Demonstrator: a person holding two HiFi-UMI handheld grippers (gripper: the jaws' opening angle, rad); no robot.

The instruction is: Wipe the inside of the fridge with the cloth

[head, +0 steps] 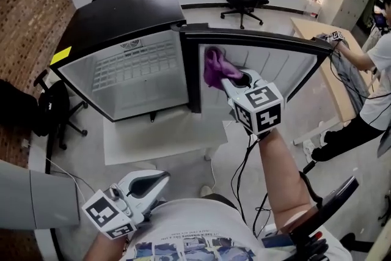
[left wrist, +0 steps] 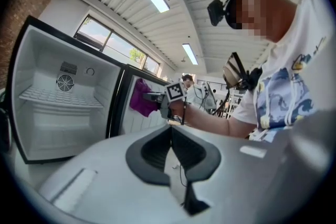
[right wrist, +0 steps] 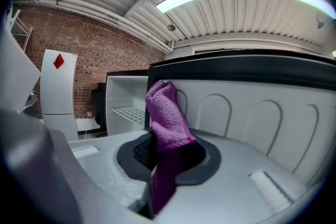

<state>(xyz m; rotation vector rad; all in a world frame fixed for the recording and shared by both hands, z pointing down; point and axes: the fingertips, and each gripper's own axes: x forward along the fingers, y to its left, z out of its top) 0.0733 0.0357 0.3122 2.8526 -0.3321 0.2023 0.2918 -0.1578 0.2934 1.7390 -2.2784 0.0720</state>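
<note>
Black outside and white within, the fridge stands on the floor with its door wide open. In the head view the door reaches out from the fridge's right-hand edge. A wire shelf crosses the upper part of the fridge's cavity, and a small round fan grille sits on the fridge's back wall above it.

The right tongs are raised in front of the door's ribbed white inner liner, close to the hinge edge of the fridge. They are clamped on a purple cloth. The cloth stands up out of the jaws in a bunched fold right at the liner, outside the fridge's cavity. Whether it touches the liner cannot be told.

The left tongs hang low, well apart from the fridge and near the person's torso. Their jaws are pressed together with nothing between them.
</note>
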